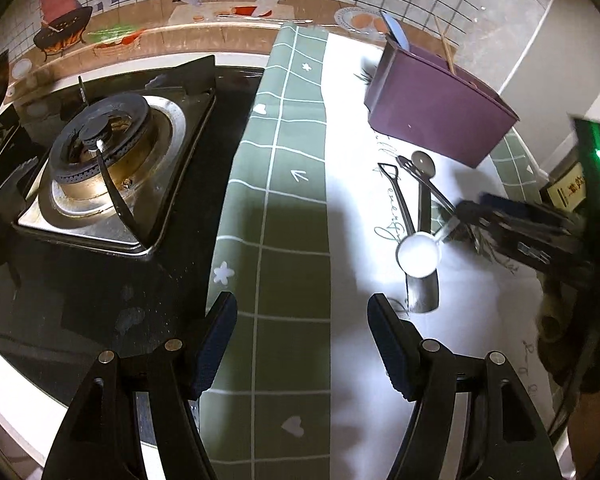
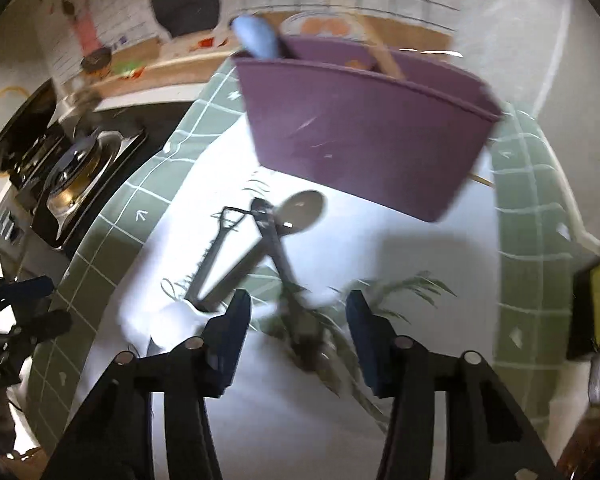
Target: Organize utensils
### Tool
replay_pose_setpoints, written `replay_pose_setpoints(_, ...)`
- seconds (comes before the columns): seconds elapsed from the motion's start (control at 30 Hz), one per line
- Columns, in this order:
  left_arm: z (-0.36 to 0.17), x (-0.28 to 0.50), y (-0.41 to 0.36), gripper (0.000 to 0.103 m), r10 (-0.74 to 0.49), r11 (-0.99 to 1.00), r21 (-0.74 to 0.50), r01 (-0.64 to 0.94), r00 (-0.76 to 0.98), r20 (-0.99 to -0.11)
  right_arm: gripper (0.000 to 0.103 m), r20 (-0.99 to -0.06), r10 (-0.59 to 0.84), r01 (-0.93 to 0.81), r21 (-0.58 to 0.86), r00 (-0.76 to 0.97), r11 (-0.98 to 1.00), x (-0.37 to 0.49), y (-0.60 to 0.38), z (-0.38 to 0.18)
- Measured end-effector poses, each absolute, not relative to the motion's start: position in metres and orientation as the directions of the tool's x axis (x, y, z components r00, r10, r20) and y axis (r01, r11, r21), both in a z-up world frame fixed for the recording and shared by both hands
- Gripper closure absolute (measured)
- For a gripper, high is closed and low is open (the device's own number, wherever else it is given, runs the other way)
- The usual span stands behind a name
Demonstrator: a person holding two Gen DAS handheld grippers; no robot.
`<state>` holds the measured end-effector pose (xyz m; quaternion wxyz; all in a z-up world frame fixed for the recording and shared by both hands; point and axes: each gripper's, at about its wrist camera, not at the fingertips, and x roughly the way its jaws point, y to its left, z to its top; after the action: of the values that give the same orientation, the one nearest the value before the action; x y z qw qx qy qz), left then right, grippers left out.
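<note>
Utensils lie in a loose, crossed heap on the white middle of the cloth, just in front of a purple holder (image 1: 436, 116). A metal spoon (image 2: 302, 208) has its bowl nearest the holder, a dark slotted utensil (image 2: 276, 248) lies across its handle, and a thin one with a triangular loop end (image 1: 398, 190) rests beside them. A small round measuring scoop (image 1: 419, 255), bright white inside, sits at the near end of the heap.

The holder stands upright on the surface, with a blue handle (image 2: 258, 36) and wooden chopsticks (image 1: 444, 46) poking out of its top.

The right claw (image 2: 298, 334) hangs low over the heap, its jaws parted to a middling width. The handle of the slotted utensil runs between the pads, but the view is blurred and I cannot tell whether they touch it. In the left view it reaches in from the right edge toward the scoop's handle.

The left claw (image 1: 302, 344) hovers over the green checked border of the cloth (image 1: 284, 208), jaws spread fairly wide with nothing between them.

To the left of the cloth sits a black gas stove with its burner (image 1: 104, 152). A picture panel of a kitchen scene runs along the back wall.
</note>
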<state>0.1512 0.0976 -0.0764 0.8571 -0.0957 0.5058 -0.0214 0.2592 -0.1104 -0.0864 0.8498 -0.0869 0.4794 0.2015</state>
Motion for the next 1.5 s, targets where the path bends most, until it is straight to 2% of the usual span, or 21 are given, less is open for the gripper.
replay_pose_setpoints(0.17, -0.079, 0.147, 0.084, 0.034, -0.169, 0.980, -0.200, -0.017, 0.466, -0.869, 0.073, -0.874, 0.242, -0.414, 0.052, 0.421, 0.909, 0.277, -0.094, -0.104)
replay_pose_setpoints(0.23, -0.079, 0.147, 0.079, 0.033, -0.174, 0.980, -0.197, -0.001, 0.459, -0.871, 0.091, -0.879, 0.232, -0.388, 0.060, 0.416, 0.920, 0.279, -0.099, -0.107)
replay_pose_setpoints(0.37, -0.079, 0.152, 0.071, 0.033, -0.198, 0.978, -0.206, 0.031, 0.451, -0.870, 0.098, -0.883, 0.231, -0.322, 0.097, 0.408, 0.942, 0.273, -0.122, -0.103)
replay_pose_setpoints(0.73, -0.089, 0.183, 0.041, 0.033, -0.295, 0.956, -0.272, 0.115, 0.412, -0.862, 0.098, -0.874, 0.177, -0.169, 0.111, 0.452, 0.979, 0.221, -0.189, -0.092)
replay_pose_setpoints(1.0, -0.093, 0.214, 0.009, 0.035, -0.290, 0.954, -0.224, 0.199, 0.423, -0.859, 0.096, -0.881, 0.153, -0.164, 0.088, 0.447, 0.983, 0.188, -0.203, -0.097)
replay_pose_setpoints(1.17, -0.096, 0.212, -0.011, 0.035, -0.415, 0.902, -0.337, 0.271, 0.330, -0.848, 0.096, -0.883, 0.158, -0.147, 0.103, 0.441, 0.984, 0.186, -0.210, -0.099)
replay_pose_setpoints(1.23, -0.093, 0.207, -0.012, 0.035, -0.461, 0.879, -0.382, 0.284, 0.307, -0.833, 0.088, -0.883, 0.166, -0.151, 0.109, 0.440, 0.982, 0.188, -0.208, -0.098)
replay_pose_setpoints(1.3, -0.087, 0.203, -0.007, 0.035, -0.446, 0.888, -0.369, 0.273, 0.328, -0.833, 0.082, -0.880, 0.173, -0.163, 0.111, 0.443, 0.980, 0.190, -0.203, -0.098)
replay_pose_setpoints(1.5, -0.076, 0.197, 0.037, 0.035, -0.266, 0.964, -0.233, 0.128, 0.421, -0.867, 0.081, -0.875, 0.224, -0.218, 0.141, 0.429, 0.966, 0.204, -0.176, -0.101)
